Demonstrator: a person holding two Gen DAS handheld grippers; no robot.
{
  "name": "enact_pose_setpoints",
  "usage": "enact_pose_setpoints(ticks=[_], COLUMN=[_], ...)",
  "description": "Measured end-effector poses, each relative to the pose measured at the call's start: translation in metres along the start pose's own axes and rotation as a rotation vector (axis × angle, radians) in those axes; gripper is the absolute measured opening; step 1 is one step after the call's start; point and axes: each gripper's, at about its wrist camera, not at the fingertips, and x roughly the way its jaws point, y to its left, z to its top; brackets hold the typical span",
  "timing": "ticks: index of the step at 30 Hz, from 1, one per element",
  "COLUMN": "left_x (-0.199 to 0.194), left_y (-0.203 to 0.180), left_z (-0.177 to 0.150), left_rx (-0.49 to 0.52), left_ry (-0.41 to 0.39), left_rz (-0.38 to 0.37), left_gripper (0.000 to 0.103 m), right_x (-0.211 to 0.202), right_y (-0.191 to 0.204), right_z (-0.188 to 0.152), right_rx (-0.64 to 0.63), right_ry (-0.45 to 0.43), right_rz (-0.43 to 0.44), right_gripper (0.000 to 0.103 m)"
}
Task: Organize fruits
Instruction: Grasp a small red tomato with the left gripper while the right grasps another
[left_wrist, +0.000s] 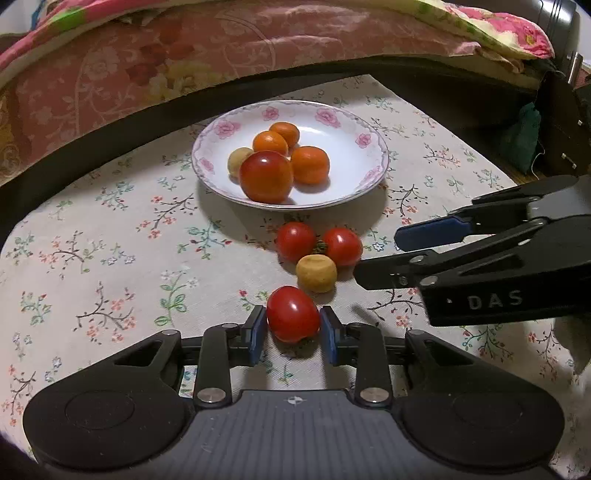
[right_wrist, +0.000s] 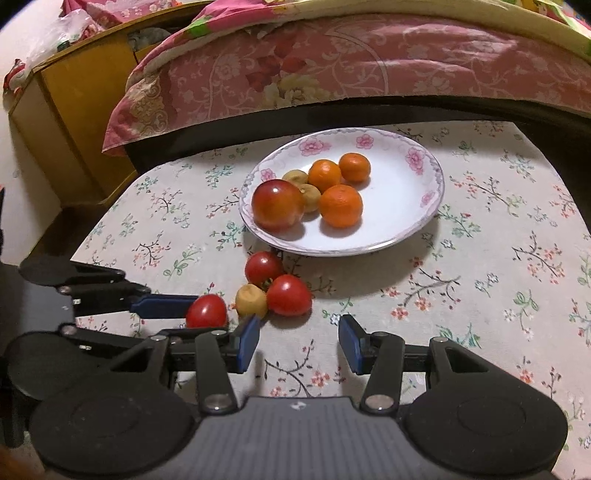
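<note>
Left gripper angled steeply down at floral tablecloth, blue pads clamped on red tomato, long axis slanting across jaws, near plate. Right gripper likewise tilted, jaws apart, holding nothing.

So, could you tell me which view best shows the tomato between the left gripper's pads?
The left wrist view: the tomato sits centred between both pads of the left gripper. The right wrist view shows it side-on, partly hidden.

A second yellowish fruit (on the plate) sits half-hidden behind the apple.
</note>
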Motion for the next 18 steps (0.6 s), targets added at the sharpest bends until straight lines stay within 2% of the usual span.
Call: enact_pose_setpoints(ticks=[5,11,15,18], left_x=[0.000,-0.001,0.000,0.000], left_y=[0.004,0.006,0.007,0.007], left_z=[-0.003,-0.004,-0.006,-0.006], left_rx=[-0.013,-0.015,-0.019,-0.020], left_ry=[0.007,0.010,0.017,0.017], left_rz=[-0.006,-0.014,-0.013,-0.013], left_gripper=[0.039,0.038,0.038,0.038], right_x=[0.012,0.014,0.014,0.017], right_y=[0.008,0.010,0.008,0.004], right_z=[0.000,-0.001,0.000,0.004], right_rx=[-0.066,-0.070,-0.091,-0.067], right_ry=[0.000,0.000,-0.011,-0.009], right_rz=[-0.033,-0.004,-0.040,-0.029], right_gripper=[0.040,0.040,0.040,0.040])
